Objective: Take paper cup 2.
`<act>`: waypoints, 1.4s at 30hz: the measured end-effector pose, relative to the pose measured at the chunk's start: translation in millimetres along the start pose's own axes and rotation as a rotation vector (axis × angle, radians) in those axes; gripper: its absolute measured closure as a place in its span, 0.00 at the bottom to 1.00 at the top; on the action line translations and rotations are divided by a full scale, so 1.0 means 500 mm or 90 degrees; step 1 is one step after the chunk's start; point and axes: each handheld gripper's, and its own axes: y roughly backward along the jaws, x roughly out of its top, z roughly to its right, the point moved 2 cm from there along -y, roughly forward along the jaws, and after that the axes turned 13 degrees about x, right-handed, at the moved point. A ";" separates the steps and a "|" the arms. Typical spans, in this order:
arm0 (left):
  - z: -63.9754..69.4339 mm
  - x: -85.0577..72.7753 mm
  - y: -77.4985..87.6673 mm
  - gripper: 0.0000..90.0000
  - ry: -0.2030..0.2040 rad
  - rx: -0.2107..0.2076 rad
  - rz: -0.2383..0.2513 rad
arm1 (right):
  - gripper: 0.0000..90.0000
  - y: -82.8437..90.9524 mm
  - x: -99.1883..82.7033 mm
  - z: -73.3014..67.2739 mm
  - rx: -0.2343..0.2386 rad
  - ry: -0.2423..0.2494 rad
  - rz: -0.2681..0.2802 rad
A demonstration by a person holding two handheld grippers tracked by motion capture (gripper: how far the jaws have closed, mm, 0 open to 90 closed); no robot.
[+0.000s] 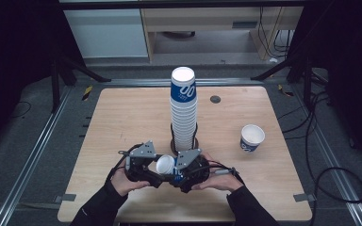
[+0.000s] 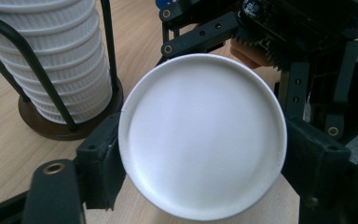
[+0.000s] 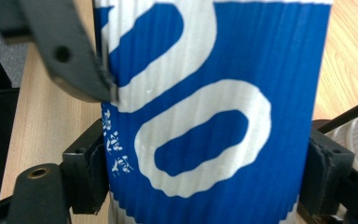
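Observation:
A blue-and-white paper cup lies on its side in the air between my two grippers, just above the table's front edge. My left gripper is shut on its white base end, with a pad against the rim on each side. My right gripper is shut on the cup's blue ribbed wall, its pads pressing both flanks. In the right gripper view, one of the left gripper's fingers touches the cup's upper left edge. A hand holds each gripper.
A tall stack of the same cups stands in a black wire holder right behind the grippers, also close by in the left gripper view. One loose cup stands upright at the right. The wooden table has dark floor around it.

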 end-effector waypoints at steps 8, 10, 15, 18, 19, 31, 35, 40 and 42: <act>-0.001 0.001 0.004 0.29 0.000 -0.007 0.004 | 0.21 0.000 0.001 -0.001 0.005 -0.006 0.003; -0.001 0.001 0.005 0.29 -0.002 -0.006 0.006 | 0.20 0.000 0.002 -0.001 0.004 -0.007 0.007; -0.003 0.000 0.007 0.29 -0.005 -0.004 0.006 | 0.14 0.001 0.003 0.000 0.011 -0.010 0.017; -0.007 0.000 0.011 0.29 -0.002 0.000 0.009 | 0.10 0.005 0.004 0.000 0.010 -0.013 0.024; -0.008 0.000 0.012 0.29 -0.001 0.000 0.010 | 0.10 0.008 0.004 0.002 0.009 -0.015 0.029; -0.060 -0.011 0.042 0.29 0.030 0.033 0.044 | 0.08 0.078 -0.002 0.016 -0.024 -0.040 0.088; -0.074 -0.014 0.056 0.29 0.043 0.029 0.080 | 0.08 0.109 -0.011 0.023 -0.033 -0.060 0.122; -0.083 -0.016 0.066 0.29 0.053 0.027 0.114 | 0.08 0.125 -0.022 0.027 -0.038 -0.071 0.140; -0.084 -0.016 0.067 0.29 0.058 0.021 0.125 | 0.08 0.126 -0.024 0.029 -0.036 -0.075 0.142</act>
